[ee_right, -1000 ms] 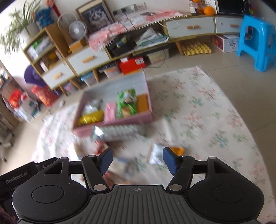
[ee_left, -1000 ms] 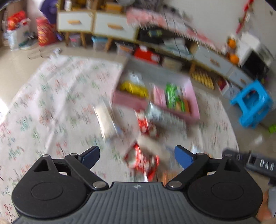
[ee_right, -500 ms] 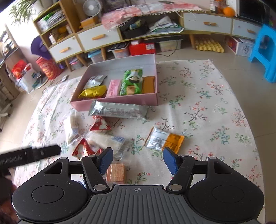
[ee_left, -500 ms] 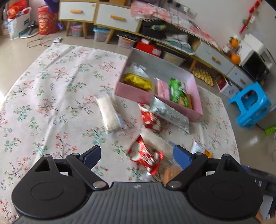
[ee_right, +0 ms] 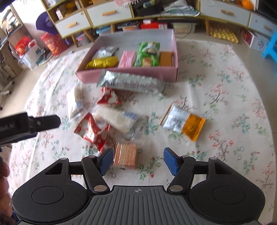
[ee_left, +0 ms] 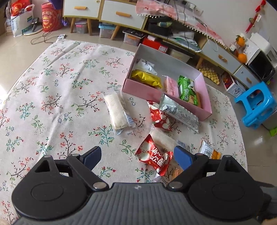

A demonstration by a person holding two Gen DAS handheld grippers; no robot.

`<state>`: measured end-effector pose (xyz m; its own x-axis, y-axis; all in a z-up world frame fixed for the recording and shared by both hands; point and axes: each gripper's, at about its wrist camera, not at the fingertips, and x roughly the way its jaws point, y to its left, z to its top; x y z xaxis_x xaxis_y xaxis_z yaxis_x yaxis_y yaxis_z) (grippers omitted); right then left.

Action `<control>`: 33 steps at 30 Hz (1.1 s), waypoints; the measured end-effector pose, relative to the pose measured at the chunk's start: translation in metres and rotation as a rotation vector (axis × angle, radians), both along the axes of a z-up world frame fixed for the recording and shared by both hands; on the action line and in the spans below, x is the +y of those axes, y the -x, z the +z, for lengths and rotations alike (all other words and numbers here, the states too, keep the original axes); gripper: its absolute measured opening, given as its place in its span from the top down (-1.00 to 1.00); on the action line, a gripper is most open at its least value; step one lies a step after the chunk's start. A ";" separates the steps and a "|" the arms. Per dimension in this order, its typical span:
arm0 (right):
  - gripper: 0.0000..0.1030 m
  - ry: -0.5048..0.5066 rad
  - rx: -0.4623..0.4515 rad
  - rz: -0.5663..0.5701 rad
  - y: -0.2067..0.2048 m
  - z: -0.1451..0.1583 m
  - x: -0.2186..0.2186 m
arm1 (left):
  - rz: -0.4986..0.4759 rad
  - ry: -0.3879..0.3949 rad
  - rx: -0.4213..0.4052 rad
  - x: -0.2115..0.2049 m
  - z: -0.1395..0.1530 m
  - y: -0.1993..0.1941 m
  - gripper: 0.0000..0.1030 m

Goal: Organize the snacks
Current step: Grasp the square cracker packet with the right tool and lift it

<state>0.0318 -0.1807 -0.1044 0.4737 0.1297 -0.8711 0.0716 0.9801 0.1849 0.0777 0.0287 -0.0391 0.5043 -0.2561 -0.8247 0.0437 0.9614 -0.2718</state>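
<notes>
A pink box [ee_left: 143, 90] [ee_right: 129, 75] on the floral cloth holds yellow [ee_left: 146, 78], pink [ee_left: 171, 85] and green [ee_left: 187, 90] packs. Loose in front of it lie a long silver pack [ee_right: 131, 84], two red packs [ee_left: 153, 155] [ee_left: 160, 117], white bread packs [ee_left: 117, 110] [ee_right: 117, 118], an orange-and-white pack [ee_right: 183, 122] and a biscuit pack [ee_right: 125, 154]. My left gripper [ee_left: 136, 156] hangs open above the nearer red pack. My right gripper [ee_right: 138, 161] is open, low over the cloth, with the biscuit pack just ahead of its left finger.
The floral cloth [ee_left: 52, 97] covers the floor. Low cabinets [ee_left: 103, 12] with clutter beneath line the far wall. A blue stool [ee_left: 256, 103] stands to the right. One of my left gripper's fingers [ee_right: 45, 122] reaches in at the left of the right wrist view.
My right gripper has sunk and come closer to the loose snacks, bringing the biscuit pack up to its fingers. My left gripper has stayed nearly in place, still open.
</notes>
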 end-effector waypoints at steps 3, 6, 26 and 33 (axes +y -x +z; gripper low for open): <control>-0.26 0.004 0.021 -0.001 -0.003 -0.008 0.005 | 0.015 0.000 0.003 0.004 0.000 -0.002 -0.73; -0.25 0.017 0.032 -0.007 -0.006 -0.015 0.010 | 0.031 -0.002 0.003 0.008 0.000 -0.004 -0.73; 0.36 0.020 0.049 0.014 -0.016 -0.031 0.023 | 0.105 0.009 0.034 0.031 -0.007 -0.021 -0.71; 0.36 -0.061 0.017 -0.029 -0.011 -0.016 0.005 | -0.012 0.039 0.067 0.012 -0.013 -0.016 -0.71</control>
